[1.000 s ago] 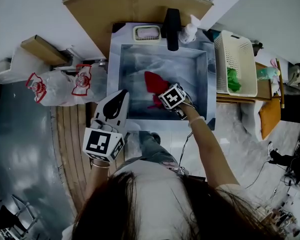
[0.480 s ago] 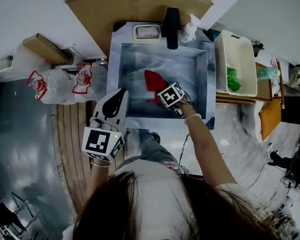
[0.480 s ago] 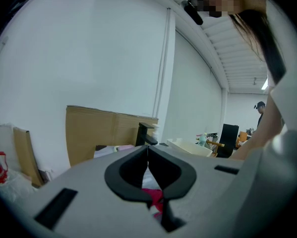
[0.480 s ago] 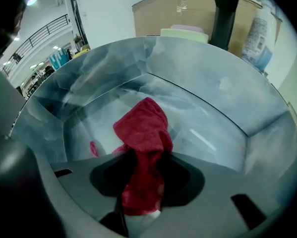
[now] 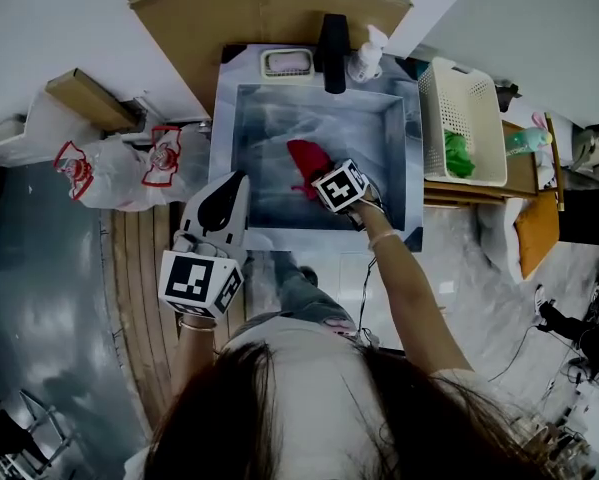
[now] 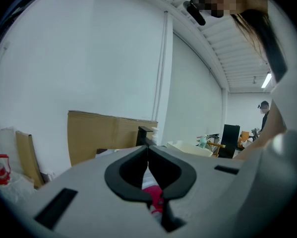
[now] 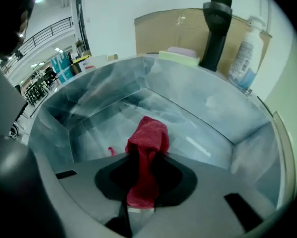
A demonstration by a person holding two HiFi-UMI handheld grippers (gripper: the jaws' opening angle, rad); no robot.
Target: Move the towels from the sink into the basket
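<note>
Right claw [image 7: 144,157]: clamped on the red towel [image 7: 148,138]. The jaws have just been closing, with the cloth between the pads. It points steeply down into the sink [image 5: 379,118].
Left claw [image 6: 148,152]: jaws together, nothing held. It is parked about level, short of the sink's near rim. I judge this keeps it out of the working claw's path.
Red towel: pinched at a raised fold; the rest bunches just ahead of the right claw, over the sink floor.
Grip reasoning: a pinch on a fold lets limp cloth lift in one piece, so I would carry it that way.
Basket [image 5: 474,98]: to the right claw's right, beyond the sink wall, with a green cloth [image 5: 457,155] already inside.
Not readable: the head view's marker cube covers the pinch. I cannot tell whether the towel's far end touches the floor, or whether the small red scrap left of the jaws belongs to it.
</note>
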